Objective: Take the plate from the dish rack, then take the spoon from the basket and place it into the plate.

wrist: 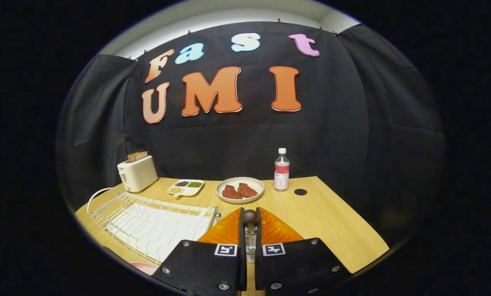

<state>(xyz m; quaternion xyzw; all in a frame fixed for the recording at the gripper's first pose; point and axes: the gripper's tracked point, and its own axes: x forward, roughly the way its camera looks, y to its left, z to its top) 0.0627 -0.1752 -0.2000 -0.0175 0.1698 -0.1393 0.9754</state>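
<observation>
My gripper (250, 225) is shut on the spoon (250, 243), which stands upright between the fingers. The spoon shows a dark round knob at its top and a metal, perforated part lower down. Directly beneath and just ahead of the fingers lies the orange plate (278, 231) on the wooden table; its rim spreads out on both sides of the fingers. The white wire dish rack (146, 224) sits to the left of the plate, with nothing standing in it.
Beyond the fingers stand a white dish with two pieces of meat (240, 190), a divided condiment tray (185, 187), a white toaster (137, 172) and a water bottle (282, 169). A black round hole (300, 192) marks the table. A pink object (146, 267) peeks out below the rack.
</observation>
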